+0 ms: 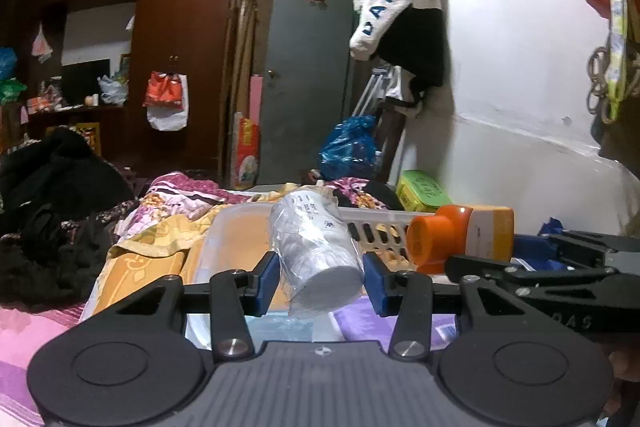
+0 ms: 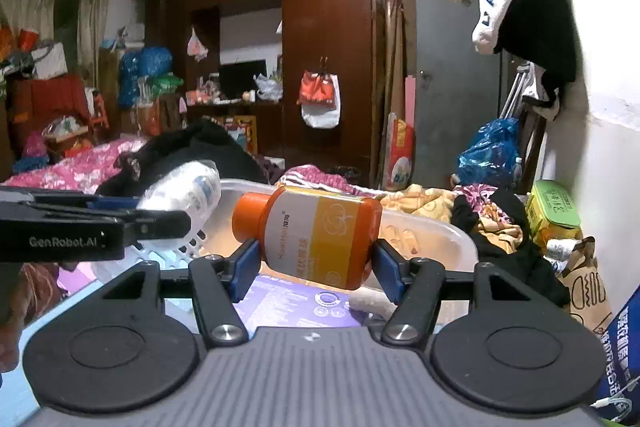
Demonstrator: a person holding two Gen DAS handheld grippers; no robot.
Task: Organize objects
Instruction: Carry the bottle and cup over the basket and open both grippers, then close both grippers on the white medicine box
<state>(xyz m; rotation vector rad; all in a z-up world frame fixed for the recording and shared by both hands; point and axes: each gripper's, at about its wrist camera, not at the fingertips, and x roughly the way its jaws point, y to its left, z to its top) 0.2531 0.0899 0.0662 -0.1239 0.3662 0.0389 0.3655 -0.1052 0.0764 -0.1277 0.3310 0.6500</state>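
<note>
My left gripper (image 1: pixel 319 277) is shut on a white cylinder wrapped in clear plastic (image 1: pixel 316 251), lifted and tilted above the bed. My right gripper (image 2: pixel 316 269) is shut on an orange bottle (image 2: pixel 316 235) with an orange cap and a yellow and white label, lying sideways between the blue pads. Each view shows the other tool: the right gripper (image 1: pixel 520 267) with the orange bottle (image 1: pixel 460 237) at the right of the left wrist view, the left gripper (image 2: pixel 92 227) with the wrapped cylinder (image 2: pixel 184 193) at the left of the right wrist view. A white slotted plastic basket (image 1: pixel 380 223) (image 2: pixel 432 239) lies just beyond both.
A purple box (image 2: pixel 304 303) lies under the grippers. Flowered bedding (image 1: pixel 176 203), black clothes (image 1: pixel 52 211) and a green tin (image 2: pixel 554 207) crowd the bed. A white wall (image 1: pixel 520 87) stands on the right; a brown wardrobe (image 2: pixel 320 47) and grey door (image 2: pixel 452 75) lie beyond.
</note>
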